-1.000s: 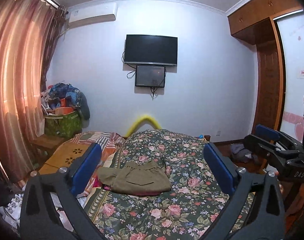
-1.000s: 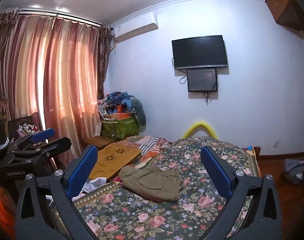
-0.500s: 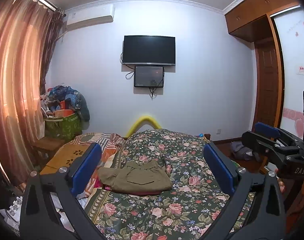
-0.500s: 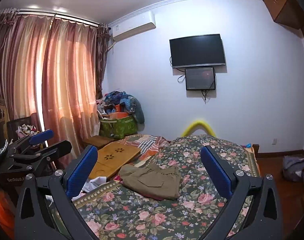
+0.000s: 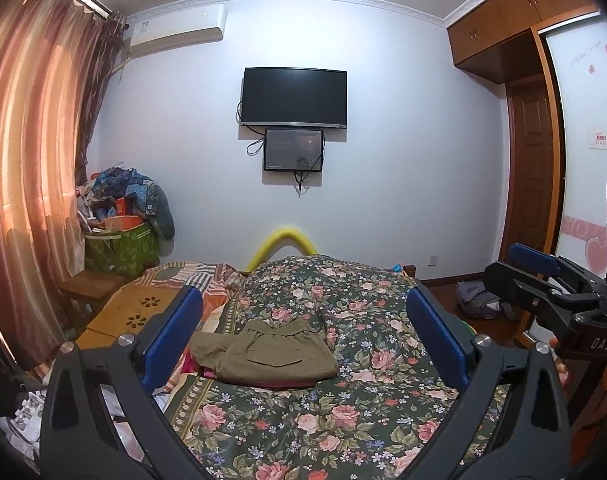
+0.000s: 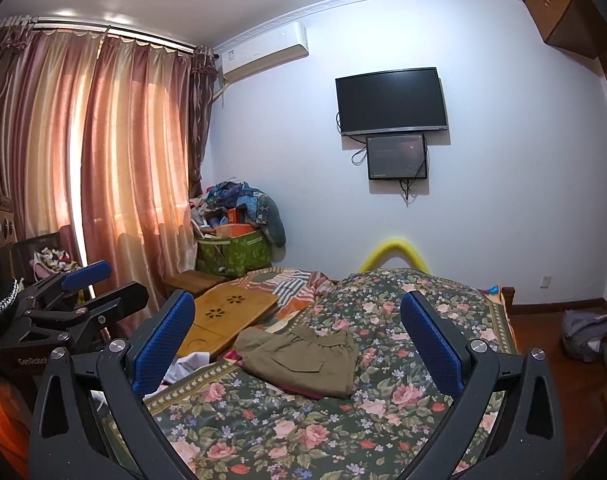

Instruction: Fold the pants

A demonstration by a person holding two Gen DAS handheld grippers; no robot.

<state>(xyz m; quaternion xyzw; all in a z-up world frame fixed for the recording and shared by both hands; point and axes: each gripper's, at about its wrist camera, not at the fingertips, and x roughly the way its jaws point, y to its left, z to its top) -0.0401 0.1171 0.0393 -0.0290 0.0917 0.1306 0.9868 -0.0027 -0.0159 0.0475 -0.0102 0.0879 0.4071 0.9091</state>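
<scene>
The olive pants (image 5: 269, 354) are seen lying on the floral bedspread (image 5: 343, 412) as a compact folded bundle, so the folding is judged essentially done, with little left beyond perhaps tidying. Both the left gripper (image 5: 303, 340) and the right gripper (image 6: 297, 340) are held spread wide and empty, well short of the pants. Beside the pants a wooden lap tray (image 6: 231, 316) and loose white cloth (image 6: 187, 364) are found, but nothing is seen blocking the way.

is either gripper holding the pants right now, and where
Nothing is held. The left gripper and right gripper are both open, apart from the olive pants lying on the bed.
</scene>
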